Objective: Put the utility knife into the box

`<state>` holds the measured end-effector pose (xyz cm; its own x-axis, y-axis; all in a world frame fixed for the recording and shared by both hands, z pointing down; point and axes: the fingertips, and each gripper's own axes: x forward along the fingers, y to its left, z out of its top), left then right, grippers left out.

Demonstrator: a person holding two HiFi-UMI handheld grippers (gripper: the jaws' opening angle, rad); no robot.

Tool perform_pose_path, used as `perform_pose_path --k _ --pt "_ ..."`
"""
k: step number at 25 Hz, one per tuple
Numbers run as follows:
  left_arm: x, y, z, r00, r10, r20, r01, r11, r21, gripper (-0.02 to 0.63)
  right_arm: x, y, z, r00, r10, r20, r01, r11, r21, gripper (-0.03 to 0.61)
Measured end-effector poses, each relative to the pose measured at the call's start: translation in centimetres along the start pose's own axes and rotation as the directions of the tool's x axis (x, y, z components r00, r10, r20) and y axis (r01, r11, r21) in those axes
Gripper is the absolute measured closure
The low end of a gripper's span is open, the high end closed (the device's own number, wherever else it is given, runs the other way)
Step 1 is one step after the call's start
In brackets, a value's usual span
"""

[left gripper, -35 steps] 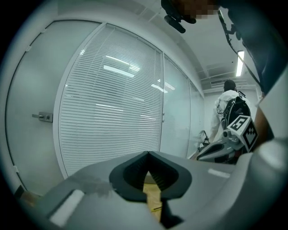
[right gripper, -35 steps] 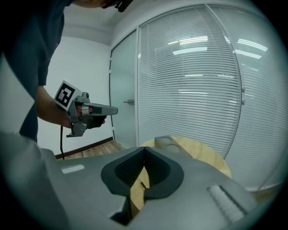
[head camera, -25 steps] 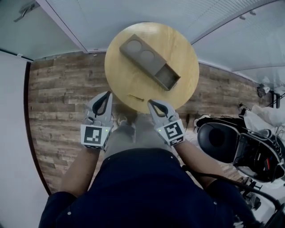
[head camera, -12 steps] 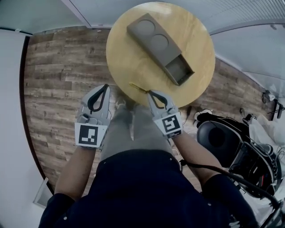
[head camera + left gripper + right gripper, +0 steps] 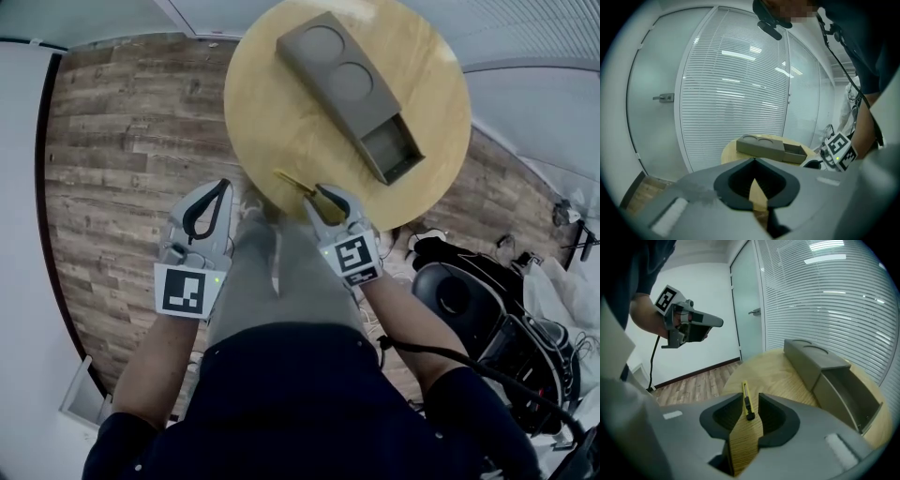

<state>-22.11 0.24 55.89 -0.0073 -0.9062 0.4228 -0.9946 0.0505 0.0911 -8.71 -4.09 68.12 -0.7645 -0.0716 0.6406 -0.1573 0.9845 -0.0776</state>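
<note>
A thin yellow utility knife (image 5: 291, 180) lies on the round wooden table (image 5: 272, 112), close to its near edge. In the right gripper view the knife (image 5: 746, 398) rests flat on the wood, with its dark end between my right gripper's (image 5: 751, 405) jaws. Those jaws are opening and their pads stand clear of the knife on both sides. The grey box (image 5: 352, 89) lies farther back on the table, with two round recesses in its lid and its drawer end (image 5: 394, 150) pulled open. My left gripper (image 5: 225, 185) hovers off the table's left edge over the floor, shut and empty.
Wooden floor (image 5: 122, 150) surrounds the table. A black office chair (image 5: 459, 300) and cables stand at the right. Glass walls with blinds (image 5: 736, 93) rise behind the table. The person's legs (image 5: 272, 272) are between the two grippers.
My right gripper has moved forward over the table's edge to the knife, and its jaws have parted around the knife's end. The left gripper has kept its place beside the table.
</note>
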Motion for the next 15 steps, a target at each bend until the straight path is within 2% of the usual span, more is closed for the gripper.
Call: perform_pose_path --k 7,13,15 --pt "-0.5 1.4 -0.6 0.999 0.051 0.004 -0.051 0.997 -0.053 0.611 2.2 0.1 -2.1 0.993 0.009 -0.12 -0.013 0.999 -0.03 0.462" --pt "-1.4 1.6 -0.6 0.998 0.068 -0.001 -0.068 0.996 -0.064 0.611 2.3 0.4 -2.4 0.991 0.019 -0.134 -0.02 1.0 -0.01 0.466" --pt "-1.6 1.9 -0.5 0.997 0.074 -0.004 -0.074 0.995 -0.061 0.611 2.2 0.1 -2.4 0.991 0.021 -0.132 -0.021 1.0 0.002 0.488"
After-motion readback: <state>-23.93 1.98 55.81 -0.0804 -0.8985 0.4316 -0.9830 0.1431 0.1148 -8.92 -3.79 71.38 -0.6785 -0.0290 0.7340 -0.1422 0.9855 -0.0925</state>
